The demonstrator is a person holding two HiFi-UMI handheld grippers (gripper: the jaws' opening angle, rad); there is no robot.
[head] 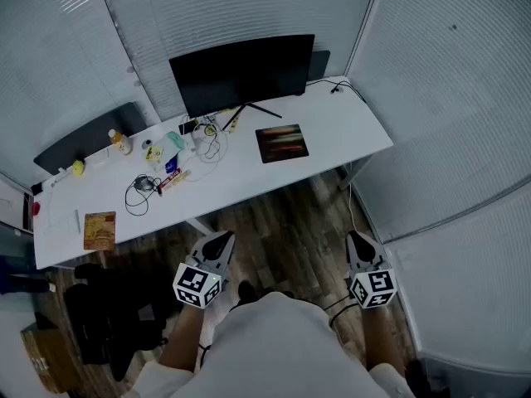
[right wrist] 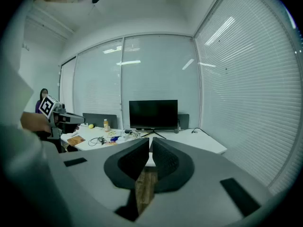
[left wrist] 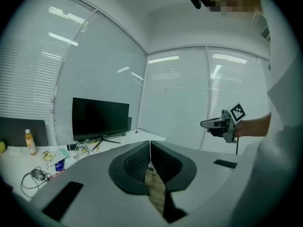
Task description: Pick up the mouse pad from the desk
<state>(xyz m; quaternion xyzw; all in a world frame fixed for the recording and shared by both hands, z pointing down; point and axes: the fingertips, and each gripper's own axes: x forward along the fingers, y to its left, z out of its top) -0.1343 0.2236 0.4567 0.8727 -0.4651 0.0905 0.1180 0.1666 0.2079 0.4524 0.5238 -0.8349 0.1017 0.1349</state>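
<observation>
Now | mouse pad [head: 281, 143] flat on desk [head: 348, 131] | bottle [head: 120, 142] holds orange liquid

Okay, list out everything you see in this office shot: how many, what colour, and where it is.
desk: one, white, against the blinds
monitor: one, black, back of the desk
mouse pad: one, dark with a reddish print, flat on the desk right of the monitor's stand
bottle: one, orange-tinted, back left of the desk
cables: a tangle, black, desk left of centre
flat square item: one, brown, desk's front left edge
small clutter: several, mixed colours, left of the monitor's stand
chair: one, black, lower left
floor: brown wood
left claw: grey and black, shut, empty, short of the desk
right claw: same, shut, empty
shirt: white, bottom edge
</observation>
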